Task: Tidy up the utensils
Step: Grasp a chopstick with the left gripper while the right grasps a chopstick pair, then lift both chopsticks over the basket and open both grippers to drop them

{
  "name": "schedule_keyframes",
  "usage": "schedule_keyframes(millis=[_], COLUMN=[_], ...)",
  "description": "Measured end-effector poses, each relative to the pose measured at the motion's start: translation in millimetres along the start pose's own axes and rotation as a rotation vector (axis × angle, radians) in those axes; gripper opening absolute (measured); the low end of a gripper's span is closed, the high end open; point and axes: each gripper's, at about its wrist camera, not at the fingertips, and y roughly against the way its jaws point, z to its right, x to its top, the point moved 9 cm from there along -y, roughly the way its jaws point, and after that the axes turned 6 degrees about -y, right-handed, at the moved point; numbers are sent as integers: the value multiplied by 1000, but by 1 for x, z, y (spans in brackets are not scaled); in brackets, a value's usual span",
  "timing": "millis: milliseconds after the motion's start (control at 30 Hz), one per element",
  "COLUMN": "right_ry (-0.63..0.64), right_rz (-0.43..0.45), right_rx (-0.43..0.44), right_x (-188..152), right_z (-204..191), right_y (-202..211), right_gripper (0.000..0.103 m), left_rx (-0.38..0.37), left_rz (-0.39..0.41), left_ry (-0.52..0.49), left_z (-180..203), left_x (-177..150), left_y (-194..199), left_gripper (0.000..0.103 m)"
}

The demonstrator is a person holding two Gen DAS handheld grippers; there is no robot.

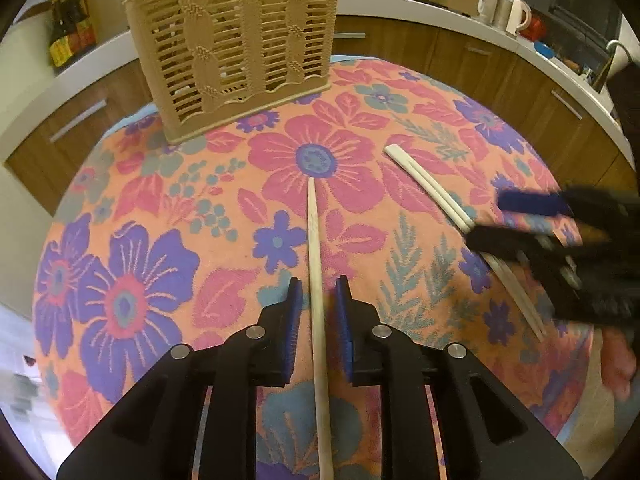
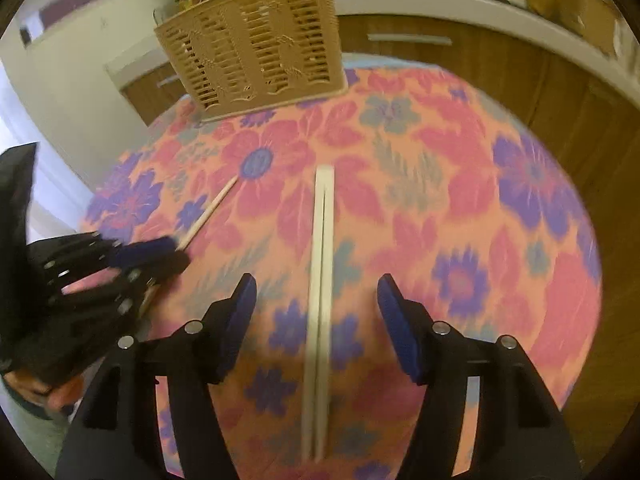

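While the left tool (image 1: 318, 300) points down at the flowered cloth (image 1: 160, 208) on the tabletop, a single wooden chopstick (image 1: 316, 264) runs between its blue pads (image 1: 295, 300). Jaws are narrow, a slim gap shows on each side of the stick, pads not pressing it. Long axis of that chopstick goes straight away from the left camera, thin tip toward the big pink flower at the cloth's middle, the other end passing under the tool and out at the bottom edge.

A tan slotted holder (image 1: 236, 48) stands upright at the far edge of the cloth, left of middle in the left view, well apart from both tools.

Right of the single stick lies a pair of white chopsticks (image 1: 424, 184), side by side and touching, flat on the cloth. In the left view the pair slants from its squared ends at upper left down to lower right, where the right tool (image 1: 496, 220) straddles it, blurred.

From the right camera the pair (image 2: 322, 280) runs straight away, squared ends far, in line with the gap of the right tool (image 2: 316, 292). Its jaws stand about half open, pads clear of the pair on both sides, holding nothing. A hand (image 1: 618, 364) shows behind the right tool, blurred.
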Motion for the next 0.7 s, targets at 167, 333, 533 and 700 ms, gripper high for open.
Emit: schedule_keyframes(millis=[167,333,533,700], right_ry=[3,108,172,132], right_rz=[-138,-171,-143,-44], right_rx=[1,-93,-88,40], right_x=[12,18,17,33], right_z=[-5,-15,-23,-24], right_y=[-27,-35,-30,3], right_gripper=[32,13,11,2], left_rx=[-49,3,107,17], left_rz=[-24,-76,-29,109], left_ry=[22,-36,-47,51], left_z=[-3,2,3,-12], left_x=[1,6,13,31], left_y=[0,-5,-5,24], left_gripper=[16,15,4,4])
